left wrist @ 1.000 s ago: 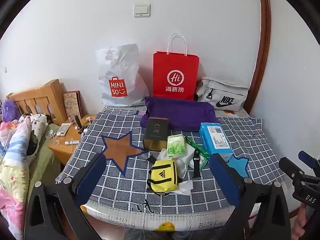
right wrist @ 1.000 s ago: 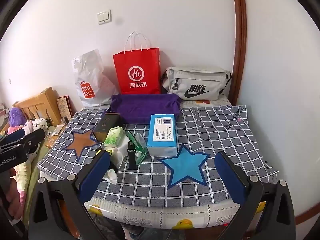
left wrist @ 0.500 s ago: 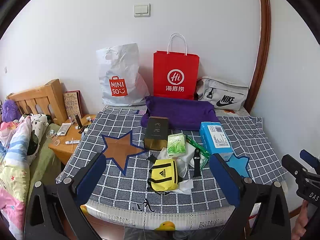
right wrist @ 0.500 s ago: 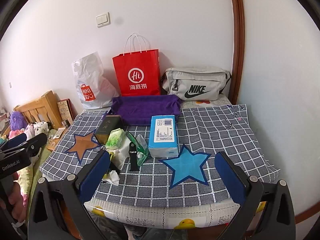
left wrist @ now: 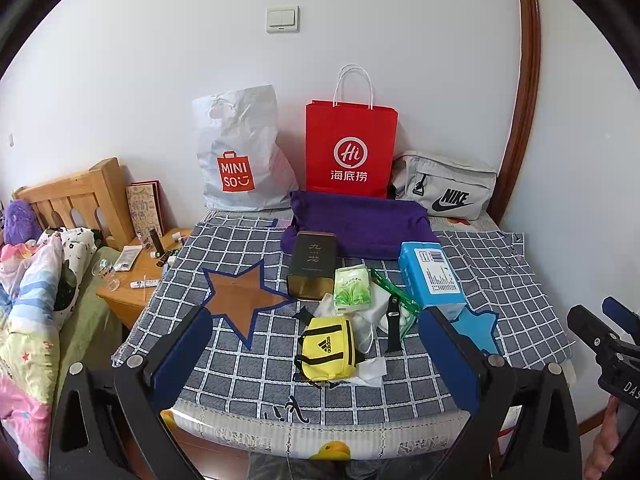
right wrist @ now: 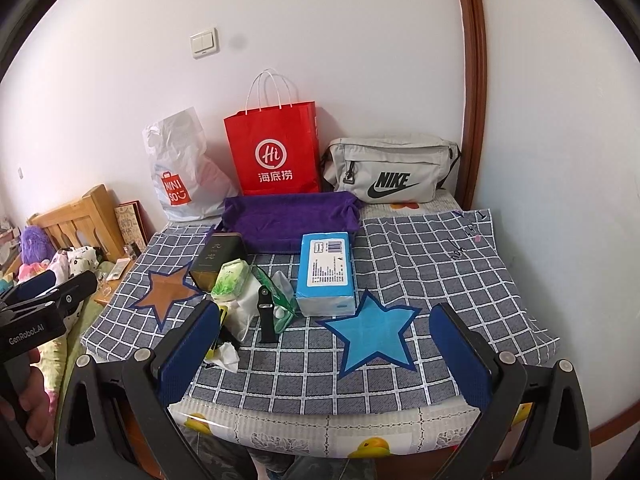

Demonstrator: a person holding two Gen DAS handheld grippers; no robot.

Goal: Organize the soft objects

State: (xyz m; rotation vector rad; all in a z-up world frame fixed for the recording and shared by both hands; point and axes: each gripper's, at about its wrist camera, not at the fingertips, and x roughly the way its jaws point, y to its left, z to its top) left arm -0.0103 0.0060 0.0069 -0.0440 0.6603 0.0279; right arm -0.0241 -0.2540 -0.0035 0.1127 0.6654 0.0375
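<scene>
On the checked cloth (left wrist: 500, 280) lies a cluster: a yellow Adidas pouch (left wrist: 326, 350), a green tissue pack (left wrist: 352, 290), a blue tissue box (left wrist: 432, 276), a dark tin (left wrist: 312, 266), a black watch strap (left wrist: 394, 326) and crumpled white tissue (left wrist: 370, 368). A folded purple towel (left wrist: 360, 224) lies behind them. My left gripper (left wrist: 316, 320) hovers open in front of the pouch, holding nothing. My right gripper (right wrist: 324, 314) is open and empty over the blue star (right wrist: 374, 330), before the blue box (right wrist: 326, 276). The pouch (right wrist: 222, 314) is mostly hidden there.
Against the wall stand a white Miniso bag (left wrist: 240, 160), a red paper bag (left wrist: 350, 148) and a grey Nike bag (left wrist: 448, 188). A wooden nightstand (left wrist: 136, 276) with small items and a bed with bedding (left wrist: 32, 300) are to the left. The table edge runs close below the fingers.
Both views drift only slightly. Nothing on the cloth has moved, and both grippers stay open.
</scene>
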